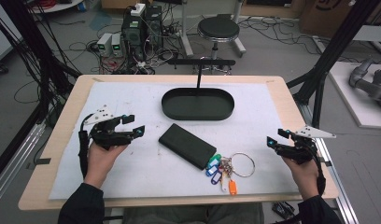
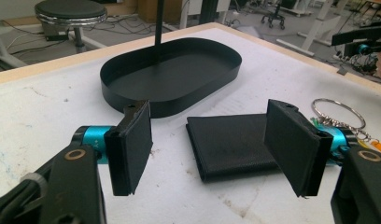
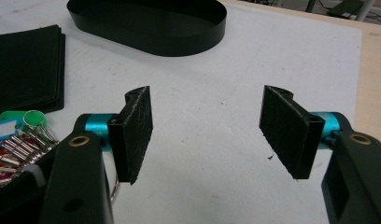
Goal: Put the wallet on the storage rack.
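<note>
1. jaws of left gripper (image 1: 132,125) are seen spread apart, nothing between them; held over white mat (image 1: 132,163) at left.
2. jaws of right gripper (image 1: 278,136) likewise parted and empty, near right table (image 1: 58,140) edge.
3. black wallet (image 1: 187,145) is laid mid-mat, key ring with coloured tags (image 1: 226,170) touching its near end.
4. black oval tray (image 1: 198,103) is placed beyond wallet.
</note>
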Demonstrator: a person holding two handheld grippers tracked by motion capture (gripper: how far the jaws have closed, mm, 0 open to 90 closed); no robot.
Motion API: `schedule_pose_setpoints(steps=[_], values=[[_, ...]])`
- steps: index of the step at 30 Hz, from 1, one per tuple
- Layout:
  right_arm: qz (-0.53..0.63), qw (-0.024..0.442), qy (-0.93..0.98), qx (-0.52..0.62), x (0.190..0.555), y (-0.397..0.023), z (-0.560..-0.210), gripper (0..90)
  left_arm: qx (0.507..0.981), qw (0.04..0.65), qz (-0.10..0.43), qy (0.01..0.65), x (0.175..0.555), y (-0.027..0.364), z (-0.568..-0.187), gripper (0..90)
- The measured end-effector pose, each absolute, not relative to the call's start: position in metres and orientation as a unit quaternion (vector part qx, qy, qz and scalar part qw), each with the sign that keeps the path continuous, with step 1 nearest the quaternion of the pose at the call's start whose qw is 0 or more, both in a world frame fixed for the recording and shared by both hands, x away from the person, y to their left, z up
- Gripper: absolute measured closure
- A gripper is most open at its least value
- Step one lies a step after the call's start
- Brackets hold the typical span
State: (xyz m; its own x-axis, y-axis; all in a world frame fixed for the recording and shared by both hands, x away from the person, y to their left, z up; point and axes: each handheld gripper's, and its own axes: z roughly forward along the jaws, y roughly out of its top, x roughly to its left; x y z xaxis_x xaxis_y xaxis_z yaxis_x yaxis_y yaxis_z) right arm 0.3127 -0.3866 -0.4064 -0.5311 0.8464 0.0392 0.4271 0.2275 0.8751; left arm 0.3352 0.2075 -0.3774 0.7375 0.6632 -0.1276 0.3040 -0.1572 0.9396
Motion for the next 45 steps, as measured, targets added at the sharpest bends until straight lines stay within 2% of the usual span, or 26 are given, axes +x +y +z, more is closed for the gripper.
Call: schedule_pose_setpoints(steps=[8, 10, 23, 26, 36, 45], values=[[0.44, 0.241, 0.754, 0.424, 0.315, -0.387, -0.409, 35.2, 0.75, 0.55, 0.15, 0.335, 0.339, 0.196, -0.383, 37.9], [0.44, 0.246, 0.753, 0.423, 0.315, -0.387, -0.408, 35.2, 0.754, 0.548, 0.142, 0.334, 0.341, 0.193, -0.384, 42.1], [0.433, 0.248, 0.762, 0.413, 0.317, -0.378, -0.408, 35.2, 0.77, 0.514, 0.098, 0.365, 0.36, 0.175, -0.403, 46.3], [0.432, 0.248, 0.763, 0.412, 0.318, -0.378, -0.408, 35.2, 0.772, 0.51, 0.086, 0.369, 0.364, 0.173, -0.409, 50.5], [0.431, 0.251, 0.763, 0.411, 0.315, -0.38, -0.408, 35.2, 0.79, 0.475, 0.071, 0.382, 0.369, 0.164, -0.429, 50.9], [0.428, 0.252, 0.765, 0.41, 0.315, -0.379, -0.409, 35.2, 0.789, 0.474, 0.043, 0.389, 0.372, 0.159, -0.438, 53.3]])
